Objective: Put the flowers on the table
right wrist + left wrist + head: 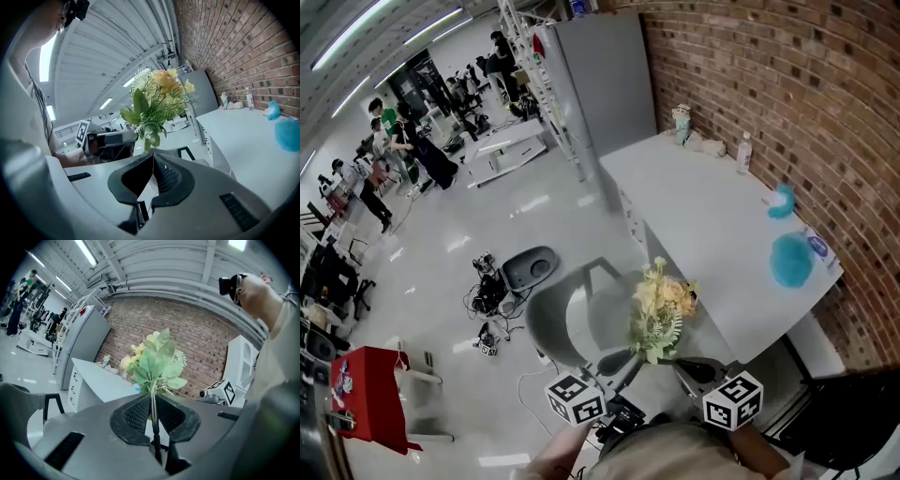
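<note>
While the flowers [662, 309] are not yet over the table [694, 206], they hang upright in the air just off its near edge, blooms up and stem down, with a grey chair [558, 314] below. The left gripper [153, 401] has its jaws clamped on the thin stem [154, 427] low down, so the leafy head stands clear of the pads and the bunch stays vertical. The right gripper [153, 161] sits close beside it, jaws pressed together on nothing, apparently spare. A bottle [744, 152] and blue items [791, 259] line the side by the brick wall [787, 103], so the open front of the table looks the likeliest spot.
</note>
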Demonstrator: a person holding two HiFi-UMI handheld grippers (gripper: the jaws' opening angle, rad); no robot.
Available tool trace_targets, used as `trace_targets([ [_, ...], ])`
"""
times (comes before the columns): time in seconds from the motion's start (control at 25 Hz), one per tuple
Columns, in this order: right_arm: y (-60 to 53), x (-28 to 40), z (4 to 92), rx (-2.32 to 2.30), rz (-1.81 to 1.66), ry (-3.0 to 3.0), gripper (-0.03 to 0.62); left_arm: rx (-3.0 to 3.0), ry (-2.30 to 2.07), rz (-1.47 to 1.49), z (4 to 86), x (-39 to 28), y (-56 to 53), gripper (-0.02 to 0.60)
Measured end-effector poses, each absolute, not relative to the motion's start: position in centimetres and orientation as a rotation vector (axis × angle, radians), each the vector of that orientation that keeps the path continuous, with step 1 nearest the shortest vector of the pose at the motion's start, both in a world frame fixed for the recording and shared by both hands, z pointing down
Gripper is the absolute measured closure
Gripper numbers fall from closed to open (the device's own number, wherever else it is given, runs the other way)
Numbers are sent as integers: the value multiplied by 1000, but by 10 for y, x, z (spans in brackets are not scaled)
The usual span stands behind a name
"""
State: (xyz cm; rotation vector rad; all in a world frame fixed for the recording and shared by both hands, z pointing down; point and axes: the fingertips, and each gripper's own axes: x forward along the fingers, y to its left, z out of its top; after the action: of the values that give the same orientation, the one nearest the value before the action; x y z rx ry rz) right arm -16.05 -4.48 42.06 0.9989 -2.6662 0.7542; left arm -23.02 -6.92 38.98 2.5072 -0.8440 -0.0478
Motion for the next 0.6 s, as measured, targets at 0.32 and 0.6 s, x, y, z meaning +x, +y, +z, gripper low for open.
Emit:
trace_targets([
  [0.32, -67, -130, 413, 980, 754, -2718, 571, 2502, -878, -31, 381, -199, -85, 545],
  [0.6, -90, -89, 414, 983, 788, -2735, 571, 2499, -878, -26, 376, -159, -104, 545],
])
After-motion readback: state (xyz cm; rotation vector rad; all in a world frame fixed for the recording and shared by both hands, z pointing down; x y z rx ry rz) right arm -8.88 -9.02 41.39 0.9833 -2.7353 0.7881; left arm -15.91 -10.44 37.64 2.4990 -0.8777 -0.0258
